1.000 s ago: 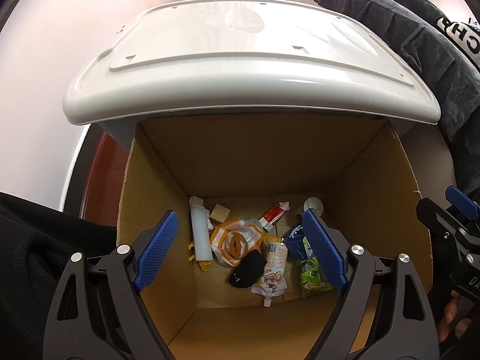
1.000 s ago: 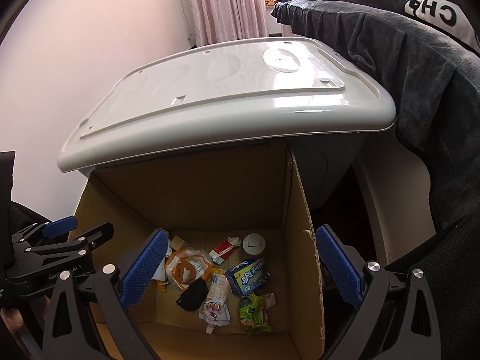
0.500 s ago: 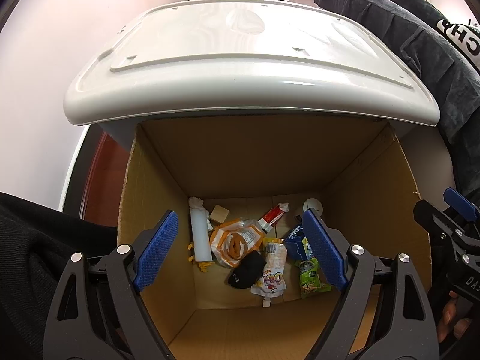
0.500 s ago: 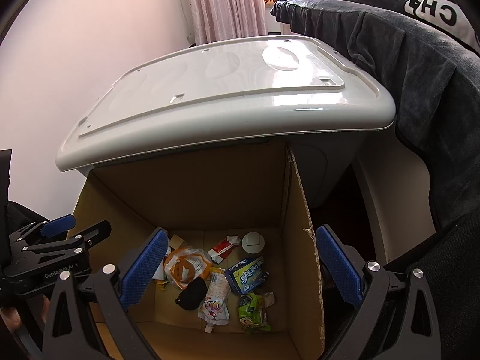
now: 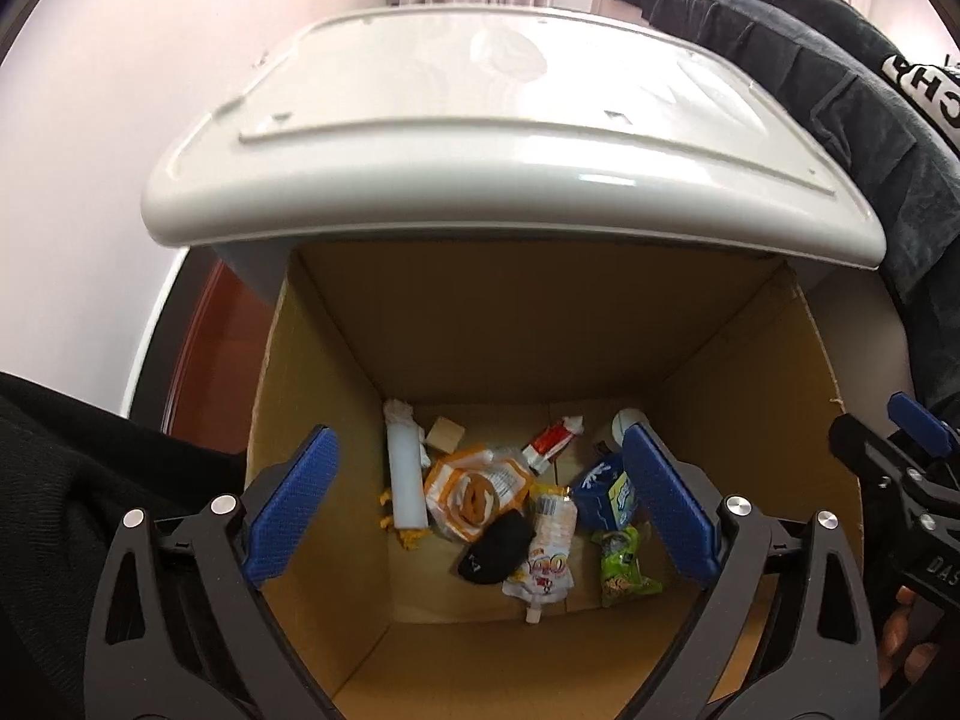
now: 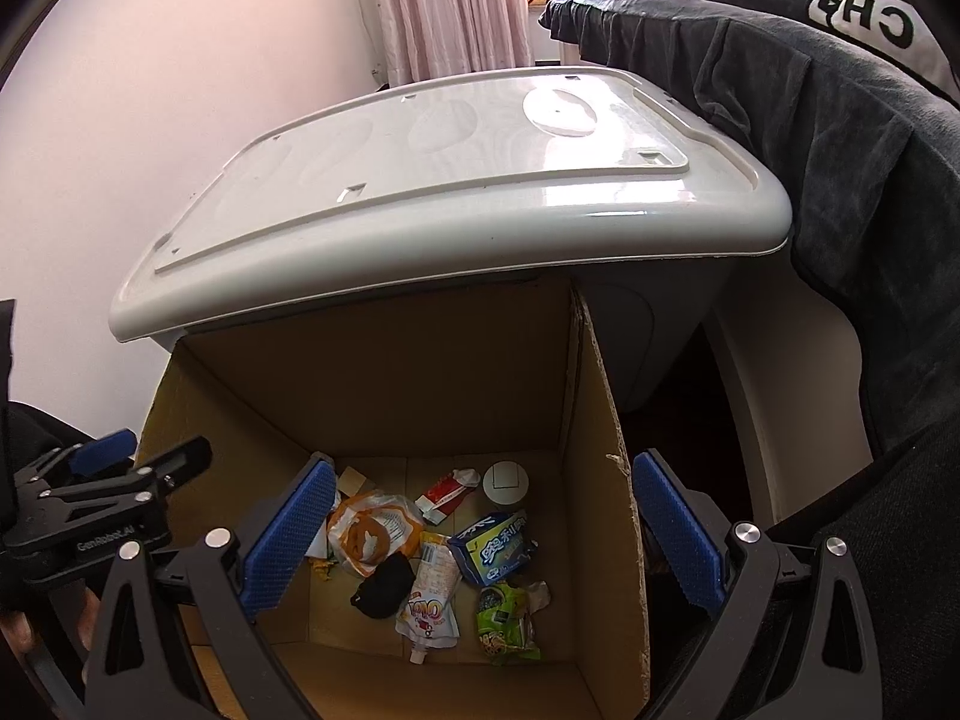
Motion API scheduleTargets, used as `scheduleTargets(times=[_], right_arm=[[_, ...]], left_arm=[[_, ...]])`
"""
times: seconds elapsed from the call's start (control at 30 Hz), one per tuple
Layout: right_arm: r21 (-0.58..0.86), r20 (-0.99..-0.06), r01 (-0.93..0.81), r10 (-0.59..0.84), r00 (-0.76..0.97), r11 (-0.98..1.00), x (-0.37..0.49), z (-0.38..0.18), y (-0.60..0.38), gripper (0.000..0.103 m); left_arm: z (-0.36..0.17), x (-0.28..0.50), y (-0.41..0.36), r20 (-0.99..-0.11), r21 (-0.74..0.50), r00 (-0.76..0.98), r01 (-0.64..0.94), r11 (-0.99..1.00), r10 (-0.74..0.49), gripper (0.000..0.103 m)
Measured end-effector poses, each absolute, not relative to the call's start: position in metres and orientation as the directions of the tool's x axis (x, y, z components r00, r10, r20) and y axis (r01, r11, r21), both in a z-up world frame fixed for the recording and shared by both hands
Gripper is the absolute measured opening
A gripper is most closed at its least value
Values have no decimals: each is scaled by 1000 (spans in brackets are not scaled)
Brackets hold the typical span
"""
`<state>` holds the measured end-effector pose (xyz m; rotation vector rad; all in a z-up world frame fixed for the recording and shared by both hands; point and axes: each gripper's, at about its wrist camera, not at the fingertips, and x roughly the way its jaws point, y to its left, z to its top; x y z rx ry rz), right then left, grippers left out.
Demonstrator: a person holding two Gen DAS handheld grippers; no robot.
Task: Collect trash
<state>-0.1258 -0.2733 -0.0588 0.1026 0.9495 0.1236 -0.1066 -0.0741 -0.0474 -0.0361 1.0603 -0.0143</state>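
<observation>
Trash lies at the bottom of the cardboard box point(image 5: 336, 360) I'm looking down into, straight ahead of both grippers. My left gripper point(image 5: 480, 504) hangs over the box mouth with its blue pads point(image 5: 294, 504) spread wide; its jaws have just been opening further and nothing sits between them. Beyond its fingertips I see a white roll point(image 5: 405, 474), an orange snack bag point(image 5: 474, 489), a black crumpled piece point(image 5: 495, 555), a spouted drink pouch point(image 5: 543, 558), a blue packet point(image 5: 603, 492), a green wrapper point(image 5: 621, 567) and a red-and-white tube point(image 5: 549, 441). My right gripper point(image 6: 483, 540) is likewise wide apart and empty, its right finger outside the box wall, its left finger above the orange bag's near side. A grey plastic lid point(image 6: 444, 192) overhangs the far edge of the box, with a dark garment point(image 6: 840, 150) to its right.
</observation>
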Motion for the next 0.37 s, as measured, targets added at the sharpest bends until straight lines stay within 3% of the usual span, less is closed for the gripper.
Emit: scheduleTargets(times=[0.2,0.37], right_arm=[[141,-806,-56,148,573,988,-125,-59,-273,97],[141,-807,-54,146,572,989,-126,-59,-272,97]], left_arm=[[-49,-107,-86,-878,3,479,57,998,-25,93],[-54,-106,-73,-888,-6,460,-13,1000,1,93]])
